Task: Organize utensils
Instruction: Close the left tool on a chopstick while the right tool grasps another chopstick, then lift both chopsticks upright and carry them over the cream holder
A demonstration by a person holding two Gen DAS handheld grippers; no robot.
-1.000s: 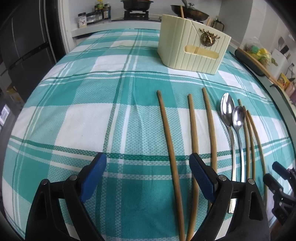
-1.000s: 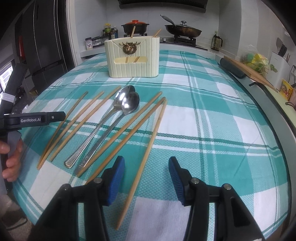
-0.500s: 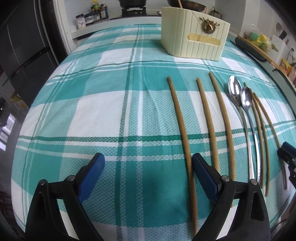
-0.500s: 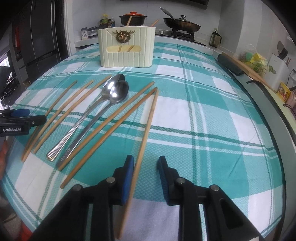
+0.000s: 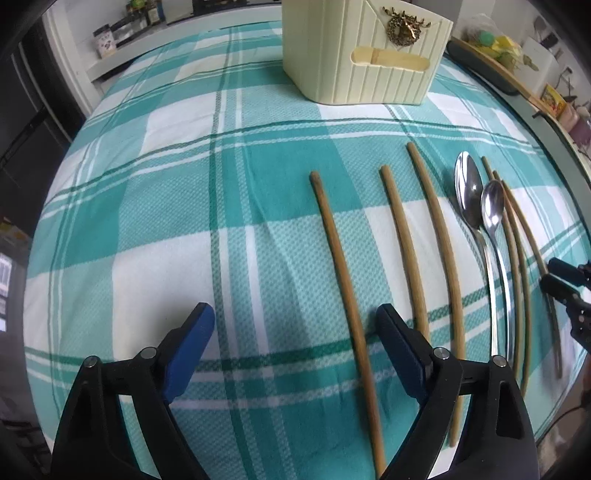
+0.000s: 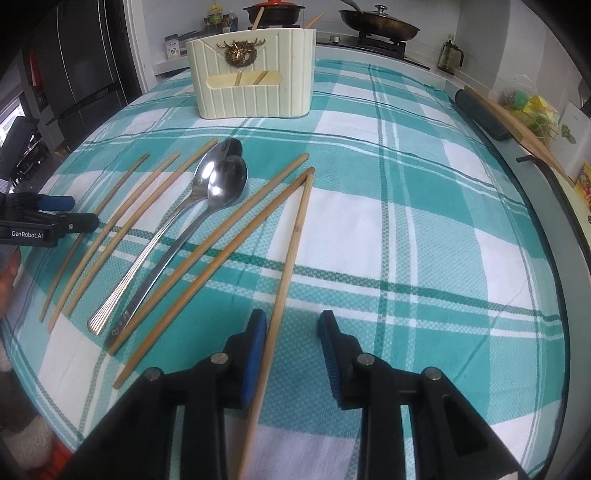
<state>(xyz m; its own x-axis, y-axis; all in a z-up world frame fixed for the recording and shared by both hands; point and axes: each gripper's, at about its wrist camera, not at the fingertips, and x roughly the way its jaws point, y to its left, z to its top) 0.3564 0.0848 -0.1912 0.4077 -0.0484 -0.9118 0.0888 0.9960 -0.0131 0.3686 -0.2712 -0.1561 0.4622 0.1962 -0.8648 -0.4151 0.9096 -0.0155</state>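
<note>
Several wooden chopsticks and two steel spoons (image 6: 221,184) lie in a row on the teal plaid cloth. A cream utensil holder (image 6: 255,88) with two sticks in it stands behind them. My right gripper (image 6: 292,319) straddles the rightmost chopstick (image 6: 291,251). The stick rests against the left pad, the right pad stands off it, and the jaws are opening slightly. My left gripper (image 5: 295,314) is wide and closing a little over the leftmost chopstick (image 5: 343,288), which runs close to its right finger (image 5: 399,339) without being pinched. The spoons (image 5: 480,206) and holder (image 5: 362,59) lie ahead.
A stove with a pot and a pan (image 6: 380,26) sits behind the table. A dark roll and a wooden board (image 6: 517,122) line the right counter. A black fridge (image 6: 74,74) stands to the left. The table's front edge is close beneath both grippers.
The right jaws narrowed around the rightmost chopstick, then eased apart a little. The left gripper shifted forward and rolled, so the holder looks nearer and the leftmost chopstick sits close to its right finger.
</note>
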